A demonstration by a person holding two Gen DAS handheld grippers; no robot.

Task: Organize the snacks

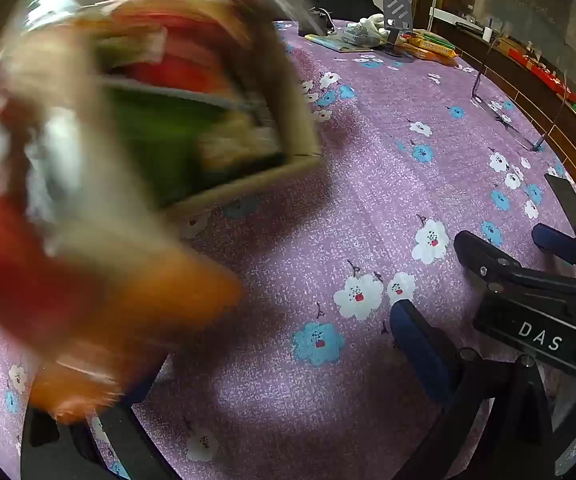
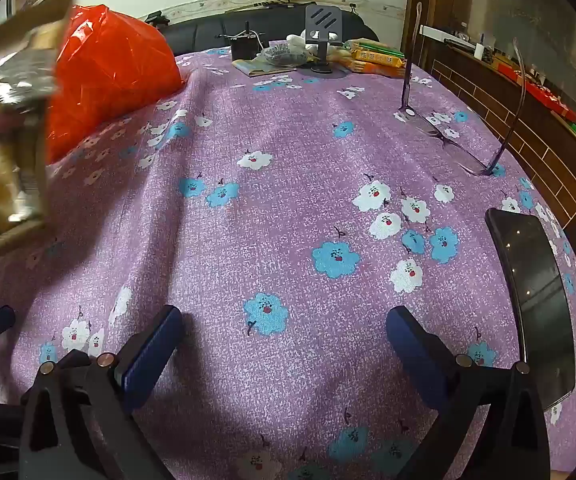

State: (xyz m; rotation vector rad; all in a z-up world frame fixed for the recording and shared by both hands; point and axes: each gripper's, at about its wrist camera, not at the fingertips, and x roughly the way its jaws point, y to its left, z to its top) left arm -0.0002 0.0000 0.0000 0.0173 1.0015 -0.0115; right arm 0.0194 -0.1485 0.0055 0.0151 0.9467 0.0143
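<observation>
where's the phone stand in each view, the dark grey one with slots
Left wrist view: the phone stand is at the top, right of centre, at the table's far end.
Right wrist view: the phone stand is at top centre, also at the far end.
Shared landmark: the eyeglasses on the floral tablecloth, right of the stand in both.

snack box [image 1: 175, 112] — motion-blurred, contents unreadable

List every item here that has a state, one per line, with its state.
left gripper: open; a blurred snack hides its left finger, grip unclear
right gripper: open, nothing between its fingers
cardboard box: open-topped, packed with snacks, blurred
red plastic bag: crumpled, lying on the tablecloth
glasses: unfolded, lenses down, temples sticking up
phone: flat, screen dark
</observation>
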